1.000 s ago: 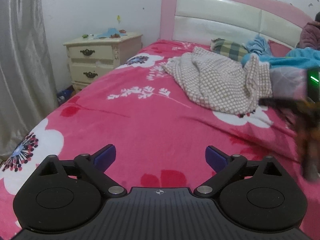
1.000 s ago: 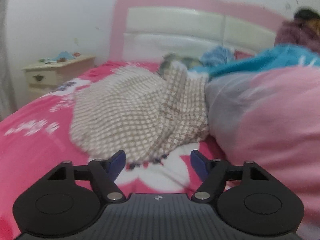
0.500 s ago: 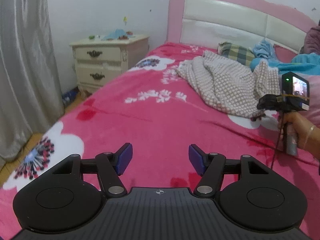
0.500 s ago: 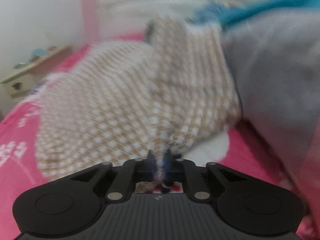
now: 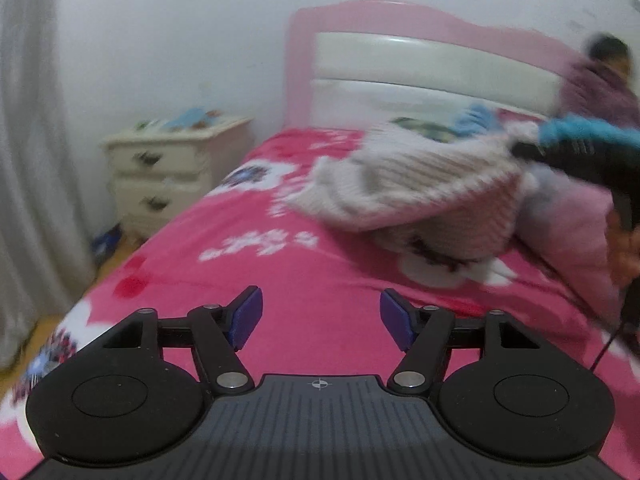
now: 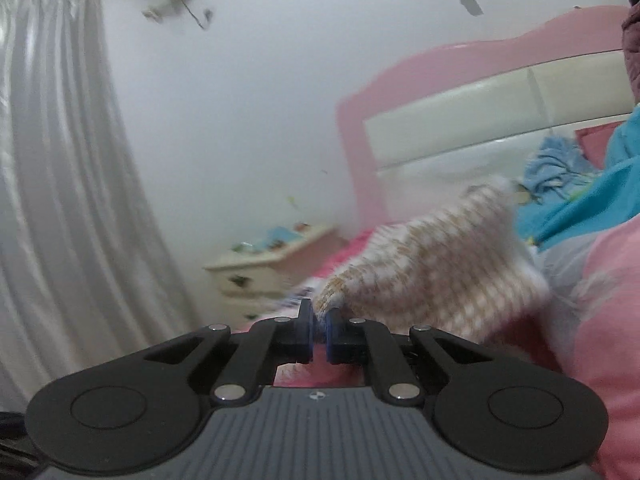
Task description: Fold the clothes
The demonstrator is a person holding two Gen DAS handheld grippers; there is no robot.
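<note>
A beige and white checked garment (image 5: 416, 188) is lifted off the pink floral bedspread (image 5: 312, 280), blurred with motion. In the right wrist view my right gripper (image 6: 319, 334) is shut on an edge of that checked garment (image 6: 432, 272), which hangs up and to the right from the blue pads. In the left wrist view the same gripper shows as a dark blurred shape (image 5: 580, 160) at the right, held by a hand (image 5: 624, 256). My left gripper (image 5: 320, 320) stands open low over the bedspread, well short of the garment, nothing between its fingers.
A cream nightstand (image 5: 168, 176) stands left of the bed by a grey curtain (image 5: 36, 184). The pink and white headboard (image 5: 420, 68) is at the back. Blue and pink bedding (image 6: 600, 200) lies piled at the right, and a person in a purple top (image 5: 600, 80) sits at the far right.
My right gripper closed on the checked garment's edge and has lifted it up off the bed. My left gripper has moved nearer the bed's middle and stayed open.
</note>
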